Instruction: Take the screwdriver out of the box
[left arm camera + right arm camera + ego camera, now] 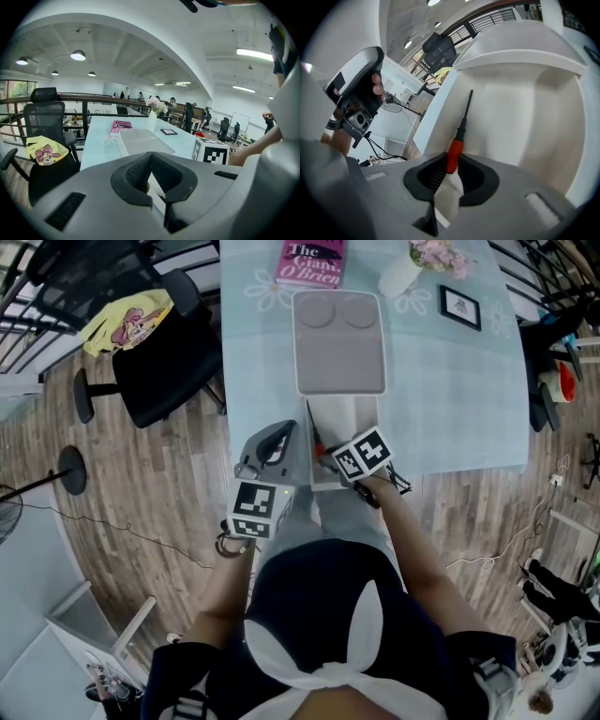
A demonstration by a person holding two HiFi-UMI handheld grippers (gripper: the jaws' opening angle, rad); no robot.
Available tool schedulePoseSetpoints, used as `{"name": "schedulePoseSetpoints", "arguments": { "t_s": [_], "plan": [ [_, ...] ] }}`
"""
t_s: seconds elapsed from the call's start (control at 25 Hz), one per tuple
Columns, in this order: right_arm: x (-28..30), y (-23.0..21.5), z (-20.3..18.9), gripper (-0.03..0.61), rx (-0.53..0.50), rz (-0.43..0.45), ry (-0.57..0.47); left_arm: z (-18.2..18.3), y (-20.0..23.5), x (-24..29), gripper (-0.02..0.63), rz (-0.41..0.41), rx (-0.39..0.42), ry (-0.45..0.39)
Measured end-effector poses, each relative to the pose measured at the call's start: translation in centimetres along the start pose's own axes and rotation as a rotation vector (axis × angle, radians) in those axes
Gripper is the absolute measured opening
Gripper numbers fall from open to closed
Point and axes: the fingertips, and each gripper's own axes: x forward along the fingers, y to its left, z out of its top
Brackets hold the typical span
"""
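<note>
Screwdriver (461, 131): kept in box (525, 117), along its 9 o'clock wall, at bench (450, 399) 6 o'clock edge. Red handle is clamped by right hand-held gripper (451, 161), presumably for lifting out. Left hand-held gripper (151, 155): jaws together, empty, held aside at 9 o'clock of box.

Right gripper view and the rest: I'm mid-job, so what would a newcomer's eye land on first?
The red-handled screwdriver in the white box, with the right claw closed on its handle. Next, the left claw, shut, just left of the box at the near edge of the table. At the table's far end, a pink book stands out.
</note>
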Motion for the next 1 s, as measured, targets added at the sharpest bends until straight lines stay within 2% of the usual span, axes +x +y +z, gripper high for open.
{"name": "schedulePoseSetpoints", "arguments": {
  "t_s": [0.16, 0.24, 0.52, 0.92, 1.0],
  "plan": [
    [-1.0, -0.6, 0.3, 0.056, -0.022, -0.043, -0.036, 0.1, -0.1, 0.1, 0.017, -0.004, -0.002, 0.001],
    [-1.3, -0.5, 0.4, 0.121, -0.016, -0.041, -0.051, 0.0, -0.3, 0.1, 0.017, -0.007, 0.000, 0.005],
    [-0.5, 0.5, 0.3, 0.146, -0.024, -0.062, -0.043, 0.5, -1.1, 0.1, 0.017, -0.019, 0.010, -0.008],
    [1.0, -0.2, 0.7, 0.149, -0.005, -0.144, -0.022, -0.1, -0.9, -0.8, 0.017, 0.002, 0.007, 0.003],
    [1.1, -0.4, 0.6, 0.131, -0.006, -0.151, -0.017, -0.1, -0.9, -0.8, 0.017, 0.004, 0.006, 0.003]
  ]
}}
